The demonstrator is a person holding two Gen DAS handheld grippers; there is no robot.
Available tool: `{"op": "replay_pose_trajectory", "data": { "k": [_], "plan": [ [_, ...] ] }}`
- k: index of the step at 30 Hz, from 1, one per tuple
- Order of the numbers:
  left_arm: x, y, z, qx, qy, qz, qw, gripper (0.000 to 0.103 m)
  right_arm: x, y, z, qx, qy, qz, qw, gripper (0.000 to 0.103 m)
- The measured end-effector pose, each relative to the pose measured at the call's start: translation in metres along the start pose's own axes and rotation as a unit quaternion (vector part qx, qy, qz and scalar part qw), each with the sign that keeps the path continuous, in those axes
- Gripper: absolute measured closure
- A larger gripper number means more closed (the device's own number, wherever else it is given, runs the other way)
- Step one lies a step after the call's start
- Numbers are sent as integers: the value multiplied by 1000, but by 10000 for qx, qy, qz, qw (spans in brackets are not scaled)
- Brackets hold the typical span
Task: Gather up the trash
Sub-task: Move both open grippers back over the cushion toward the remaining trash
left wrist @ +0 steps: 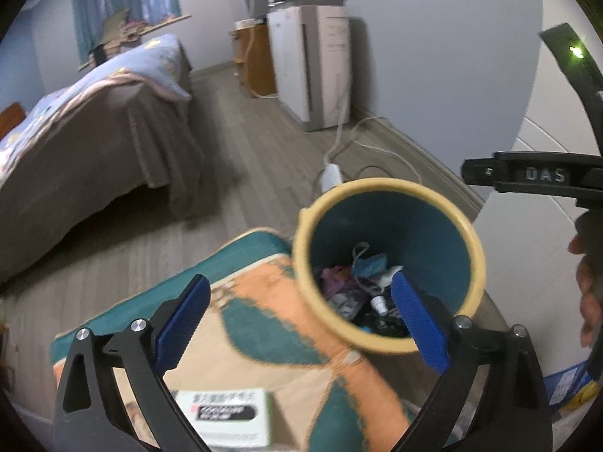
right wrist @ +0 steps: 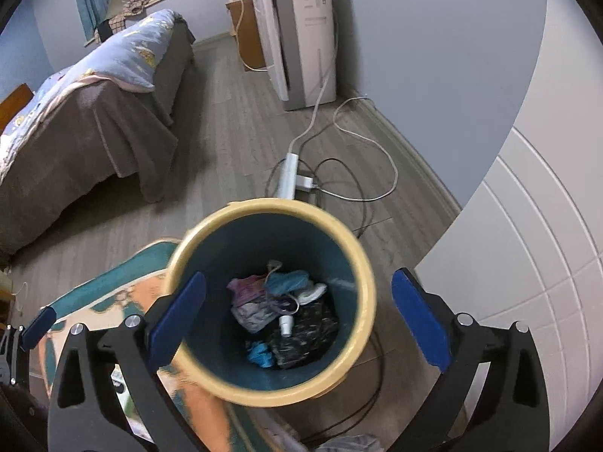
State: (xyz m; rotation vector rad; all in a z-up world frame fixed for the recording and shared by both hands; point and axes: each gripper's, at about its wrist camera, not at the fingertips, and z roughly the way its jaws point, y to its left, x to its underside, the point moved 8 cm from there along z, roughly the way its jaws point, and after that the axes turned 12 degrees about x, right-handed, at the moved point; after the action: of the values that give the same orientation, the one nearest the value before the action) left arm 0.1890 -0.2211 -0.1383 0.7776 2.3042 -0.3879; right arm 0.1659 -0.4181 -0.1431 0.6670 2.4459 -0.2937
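Observation:
A waste bin, teal inside with a yellow rim (left wrist: 377, 184) (right wrist: 271, 207), stands on the floor at the rug's corner. In it lie crumpled wrappers (right wrist: 248, 301), a blue scrap and a small white bottle (right wrist: 286, 326). My left gripper (left wrist: 299, 282) is open above the bin's near-left rim, with nothing between its blue pads. Over the bin's mouth my right gripper (right wrist: 299, 277) is also open and empty. A white printed carton (left wrist: 226, 414) lies on the rug under the left gripper.
The orange and teal rug (left wrist: 264, 320) covers the near floor. A bed (left wrist: 94, 132) stands at the left. A power strip (right wrist: 288, 173) and looping cables lie behind the bin. A white appliance (right wrist: 301, 37) is against the wall, and a white door (right wrist: 527, 245) is on the right.

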Motion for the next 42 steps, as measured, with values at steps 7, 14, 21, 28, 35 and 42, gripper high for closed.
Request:
{"op": "replay_pose_trajectory", "data": {
  "k": [7, 14, 21, 28, 35, 42],
  "plan": [
    [15, 38, -38, -442, -106, -366, 9983, 7, 24, 41, -25, -120, 80, -277, 9995, 6],
    [37, 71, -75, -752, -188, -592, 9952, 7, 41, 64, -47, -401, 101, -206, 9989, 6],
    [65, 102, -109, -1046, -183, -773, 9913, 7, 63, 88, -62, -432, 34, -506, 9978, 6],
    [96, 122, -134, -1297, -133, -845, 9879, 7, 88, 115, -76, -417, -105, -953, 9945, 6],
    [116, 128, -154, -1384, -195, -950, 9856, 7, 106, 133, -83, -511, -154, -1261, 9906, 6],
    [138, 121, -150, -1244, -4, -932, 9878, 7, 118, 146, -82, -533, -182, -1584, 9858, 6]
  ]
}}
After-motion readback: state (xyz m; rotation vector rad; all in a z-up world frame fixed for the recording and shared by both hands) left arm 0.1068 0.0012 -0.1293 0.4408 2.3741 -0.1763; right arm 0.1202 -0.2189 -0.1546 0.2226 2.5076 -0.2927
